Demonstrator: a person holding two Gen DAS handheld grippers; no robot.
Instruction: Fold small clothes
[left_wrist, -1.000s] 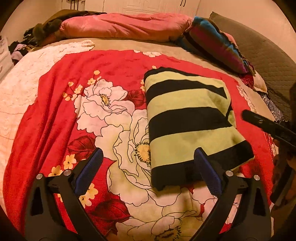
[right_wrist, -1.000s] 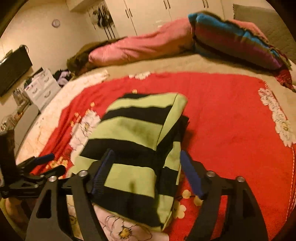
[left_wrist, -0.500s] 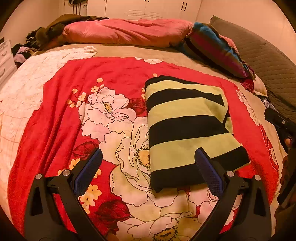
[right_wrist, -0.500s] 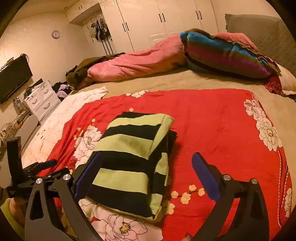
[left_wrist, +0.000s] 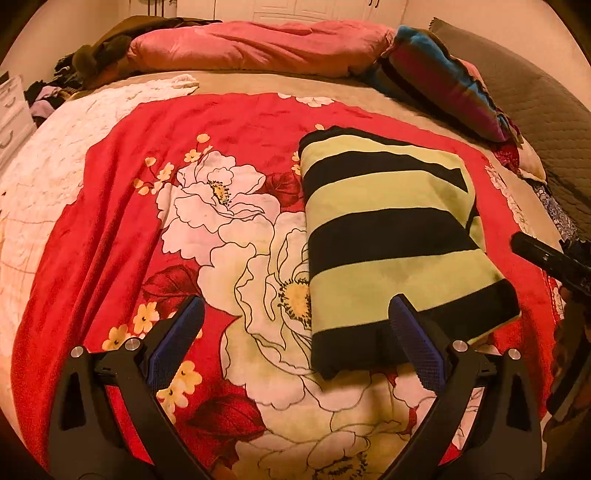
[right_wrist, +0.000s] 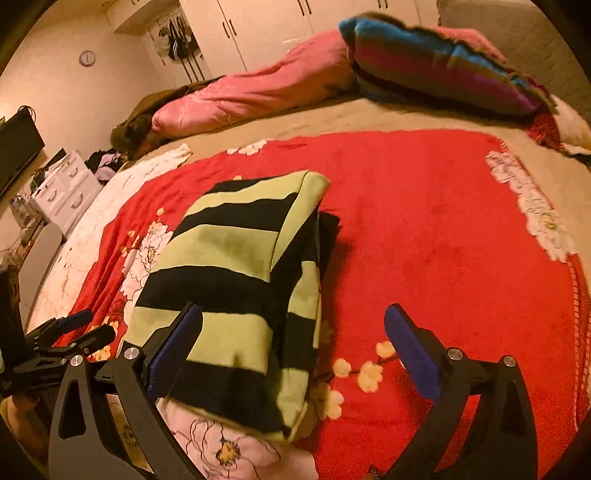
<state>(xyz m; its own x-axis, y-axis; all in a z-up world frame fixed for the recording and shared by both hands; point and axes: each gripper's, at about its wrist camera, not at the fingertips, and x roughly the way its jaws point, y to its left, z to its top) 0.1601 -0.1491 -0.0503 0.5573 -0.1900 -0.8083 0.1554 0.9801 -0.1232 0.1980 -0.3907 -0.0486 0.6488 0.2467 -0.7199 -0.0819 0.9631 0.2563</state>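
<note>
A folded garment with lime-green and black stripes (left_wrist: 391, 240) lies flat on the red floral blanket (left_wrist: 122, 229) on a bed. My left gripper (left_wrist: 295, 314) hovers open over the blanket, its right fingertip (left_wrist: 400, 310) over the garment's near edge. My right gripper (right_wrist: 293, 317) stands wide open above the garment's (right_wrist: 236, 266) near right corner, and its pads press nothing. Each gripper shows in the other's view: the right gripper (left_wrist: 546, 258) at the right edge, the left gripper (right_wrist: 70, 332) at the left.
A pink duvet (left_wrist: 258, 48) and a striped pillow (right_wrist: 436, 70) lie at the head of the bed, against a grey padded headboard (left_wrist: 535, 96). White drawers (right_wrist: 62, 188), a clothes pile and wardrobes (right_wrist: 266, 26) stand beyond. A white quilt (left_wrist: 44, 177) covers the bed's left side.
My right gripper's jaws have spread from around the garment's near edge to fully wide, and it has drawn back a little. The garment and my left gripper stay put.
</note>
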